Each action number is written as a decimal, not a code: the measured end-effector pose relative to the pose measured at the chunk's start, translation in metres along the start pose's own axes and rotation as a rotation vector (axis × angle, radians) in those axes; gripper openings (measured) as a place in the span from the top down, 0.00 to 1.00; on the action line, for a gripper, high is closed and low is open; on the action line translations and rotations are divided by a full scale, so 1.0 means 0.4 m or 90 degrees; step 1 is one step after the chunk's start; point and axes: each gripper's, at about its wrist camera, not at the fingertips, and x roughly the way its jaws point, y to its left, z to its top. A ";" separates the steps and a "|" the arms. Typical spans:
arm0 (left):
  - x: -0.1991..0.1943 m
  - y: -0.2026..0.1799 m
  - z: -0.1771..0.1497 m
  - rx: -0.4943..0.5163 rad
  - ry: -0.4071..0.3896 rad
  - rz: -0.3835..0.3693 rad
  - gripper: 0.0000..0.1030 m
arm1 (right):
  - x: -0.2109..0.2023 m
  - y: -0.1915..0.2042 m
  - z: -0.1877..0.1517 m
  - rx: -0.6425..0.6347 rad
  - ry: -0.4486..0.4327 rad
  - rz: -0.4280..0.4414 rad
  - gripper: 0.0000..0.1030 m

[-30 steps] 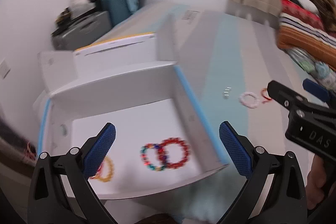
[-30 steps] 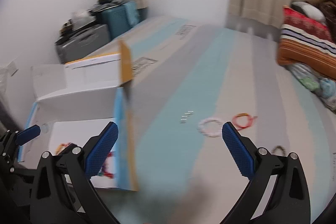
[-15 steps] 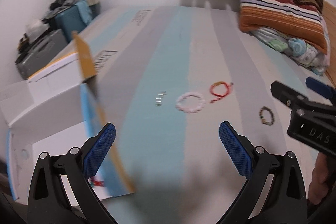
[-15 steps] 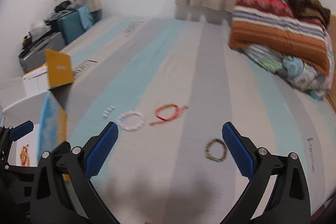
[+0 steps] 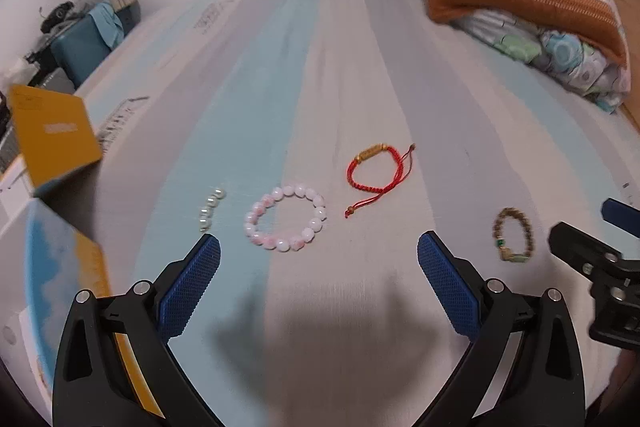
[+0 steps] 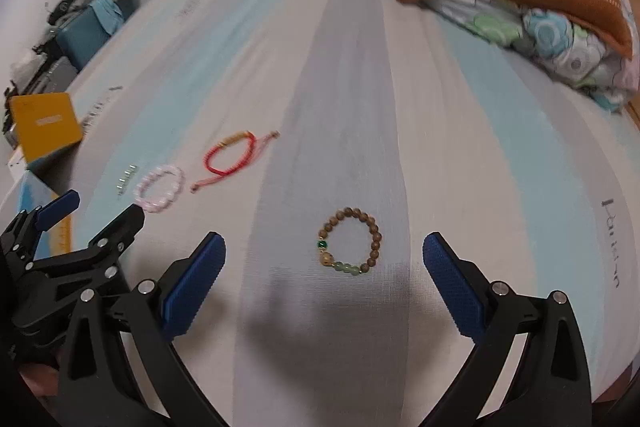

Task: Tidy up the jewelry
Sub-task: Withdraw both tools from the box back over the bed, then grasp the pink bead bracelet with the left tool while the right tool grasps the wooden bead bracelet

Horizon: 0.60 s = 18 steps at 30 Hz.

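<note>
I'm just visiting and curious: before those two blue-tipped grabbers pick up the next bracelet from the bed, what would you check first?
1. Left gripper open and holding nothing: ok.
2. Right gripper open and holding nothing: ok.
3. Brown bead bracelet lined up between the right gripper's fingers: ok.
4. Pink bead bracelet ahead of the left gripper, lying apart from the red cord bracelet: ok.
5. Small pearl piece clear of the pink bracelet: ok.
6. Room left in the box for more pieces: cannot tell, its inside is hidden.
</note>
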 end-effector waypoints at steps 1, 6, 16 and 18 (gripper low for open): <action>0.026 -0.002 -0.001 0.006 0.007 0.000 0.06 | 0.013 0.003 0.001 0.000 0.008 0.001 0.08; 0.114 0.010 0.002 0.008 0.025 0.010 0.06 | 0.073 0.016 0.016 -0.021 0.036 -0.022 0.10; 0.237 0.083 0.001 -0.046 0.069 -0.004 0.07 | 0.185 -0.024 0.011 0.036 0.113 -0.021 0.19; 0.250 0.087 0.001 -0.048 0.073 -0.008 0.07 | 0.204 -0.024 0.006 0.039 0.127 -0.026 0.28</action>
